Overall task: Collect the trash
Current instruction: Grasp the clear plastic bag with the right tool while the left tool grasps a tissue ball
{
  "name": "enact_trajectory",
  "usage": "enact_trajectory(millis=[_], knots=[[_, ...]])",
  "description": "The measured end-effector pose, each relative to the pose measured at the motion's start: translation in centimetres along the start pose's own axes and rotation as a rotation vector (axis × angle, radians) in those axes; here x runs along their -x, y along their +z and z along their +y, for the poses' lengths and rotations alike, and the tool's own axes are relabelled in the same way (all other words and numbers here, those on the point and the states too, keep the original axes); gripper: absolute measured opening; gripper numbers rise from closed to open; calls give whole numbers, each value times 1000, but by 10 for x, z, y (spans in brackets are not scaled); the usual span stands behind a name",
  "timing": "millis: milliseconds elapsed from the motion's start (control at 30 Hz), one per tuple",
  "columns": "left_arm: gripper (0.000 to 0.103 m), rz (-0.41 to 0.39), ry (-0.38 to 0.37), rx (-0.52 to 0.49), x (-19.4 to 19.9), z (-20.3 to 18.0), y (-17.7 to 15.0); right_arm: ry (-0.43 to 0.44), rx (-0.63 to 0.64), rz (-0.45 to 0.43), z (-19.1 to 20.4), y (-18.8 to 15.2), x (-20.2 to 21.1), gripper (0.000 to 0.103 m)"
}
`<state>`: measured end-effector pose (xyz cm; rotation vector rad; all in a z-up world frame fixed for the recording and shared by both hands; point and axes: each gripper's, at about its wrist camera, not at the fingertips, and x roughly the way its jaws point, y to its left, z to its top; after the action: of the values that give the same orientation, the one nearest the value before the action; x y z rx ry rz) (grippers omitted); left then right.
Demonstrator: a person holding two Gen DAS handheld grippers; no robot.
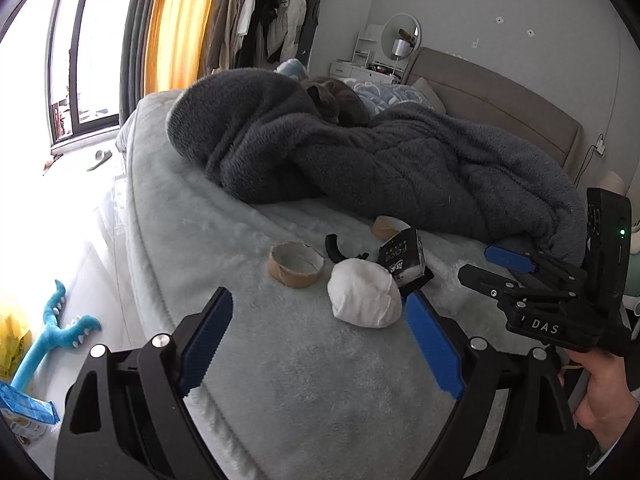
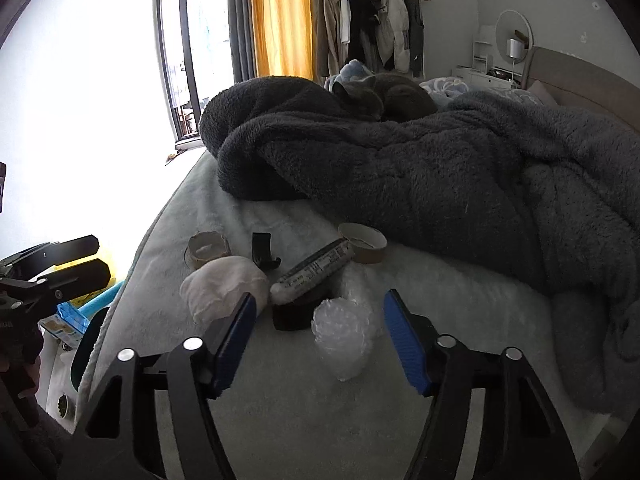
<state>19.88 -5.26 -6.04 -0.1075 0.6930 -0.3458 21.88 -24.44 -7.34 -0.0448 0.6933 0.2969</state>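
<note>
Trash lies on the pale bed cover (image 1: 248, 240). A white crumpled wad (image 1: 364, 294) (image 2: 224, 286) sits just ahead of my open, empty left gripper (image 1: 322, 304). Near it lie a cardboard tape ring (image 1: 296, 265) (image 2: 208, 249), a second ring (image 1: 387, 227) (image 2: 364, 242), a curved black plastic piece (image 1: 338, 249) (image 2: 262, 252) and a black printed packet (image 1: 402, 258) (image 2: 314, 270). A clear crumpled plastic piece (image 2: 342, 330) lies between the fingers of my open right gripper (image 2: 320, 306), not gripped. The right gripper also shows in the left wrist view (image 1: 508, 260).
A dark grey fleece blanket (image 2: 420, 168) is heaped behind the trash, with a grey cat (image 2: 384, 98) asleep on it. The bed edge drops off at left to the floor, where a blue plush toy (image 1: 56, 330) and a blue pack (image 1: 28, 406) lie. A headboard (image 1: 500, 100) stands at right.
</note>
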Motion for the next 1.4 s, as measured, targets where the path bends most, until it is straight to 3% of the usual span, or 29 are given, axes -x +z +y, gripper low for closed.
enact_trajectory(millis=[167, 333, 433, 1133, 1333, 1400], knots=[[90, 37, -10, 10, -22, -10, -4, 9, 25, 33, -5, -6, -9, 53], [89, 61, -12, 5, -41, -21, -7, 25, 31, 49, -14, -11, -15, 34], [88, 75, -18, 13, -49, -26, -10, 60, 1, 42, -21, -12, -15, 29], [75, 128, 32, -38, -88, -46, -17, 112, -123, -46, -63, -10, 28, 29], [60, 124, 34, -55, -93, -46, -13, 109, -110, -21, -61, -11, 22, 29], [51, 117, 28, -55, -91, -45, -12, 109, -117, -17, -61, -10, 20, 29]])
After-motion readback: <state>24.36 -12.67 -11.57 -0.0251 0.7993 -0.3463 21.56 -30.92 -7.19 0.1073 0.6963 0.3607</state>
